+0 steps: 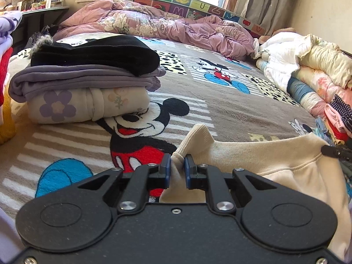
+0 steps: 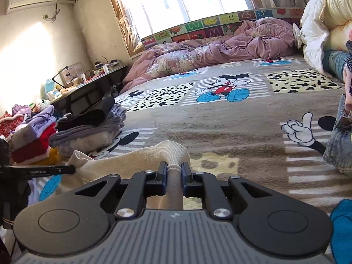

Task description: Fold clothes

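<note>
Cream sweater (image 1: pixel 275 154), soft knit with ribbed trim. It is held up off the bed by two edges and stretched between them, its body sagging down toward the lower right of the left wrist view. One ribbed corner stands upright in a bunched peak at its left end. In the right wrist view the same sweater (image 2: pixel 136 160) shows a ribbed cuff or hem gathered into a narrow roll, with the rest of the cloth trailing left in loose folds.

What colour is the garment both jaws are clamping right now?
Cream, with ribbed knit edges; the cream garment shows best in the left wrist view.
</note>
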